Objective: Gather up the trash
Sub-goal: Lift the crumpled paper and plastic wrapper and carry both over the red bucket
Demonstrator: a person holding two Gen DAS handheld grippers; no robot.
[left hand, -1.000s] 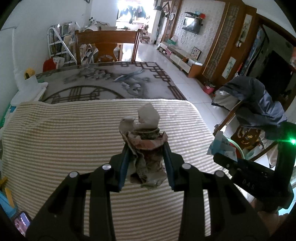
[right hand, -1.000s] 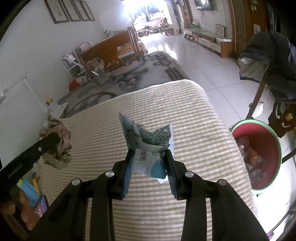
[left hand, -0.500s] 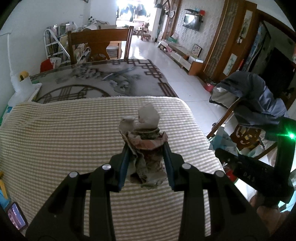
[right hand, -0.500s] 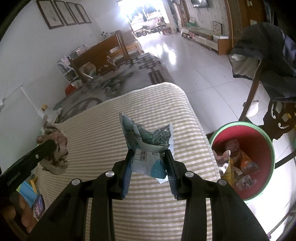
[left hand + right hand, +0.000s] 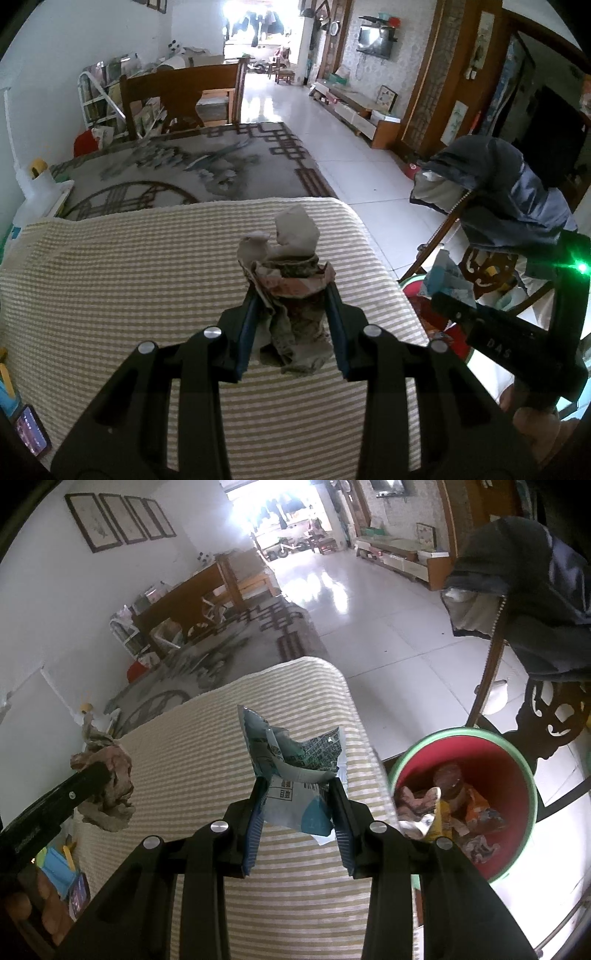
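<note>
My left gripper (image 5: pixel 291 295) is shut on a crumpled brown and grey paper wad (image 5: pixel 291 288), held above the striped table cloth (image 5: pixel 129 288). The wad also shows in the right wrist view (image 5: pixel 107 786). My right gripper (image 5: pixel 297 794) is shut on a torn blue and white wrapper (image 5: pixel 295 764), held over the table's right edge. The wrapper also shows in the left wrist view (image 5: pixel 445 277). A red bin with a green rim (image 5: pixel 517 760) stands on the floor to the right, with several pieces of trash (image 5: pixel 450 805) inside.
A wooden chair (image 5: pixel 495 657) draped with a dark jacket (image 5: pixel 517 184) stands beside the bin. A patterned table top (image 5: pixel 177 173) and a wooden chair (image 5: pixel 184 96) lie beyond the cloth. A phone (image 5: pixel 33 435) lies at the lower left.
Both grippers have moved to the right toward the table edge with their trash. The bin has come fuller into the right wrist view.
</note>
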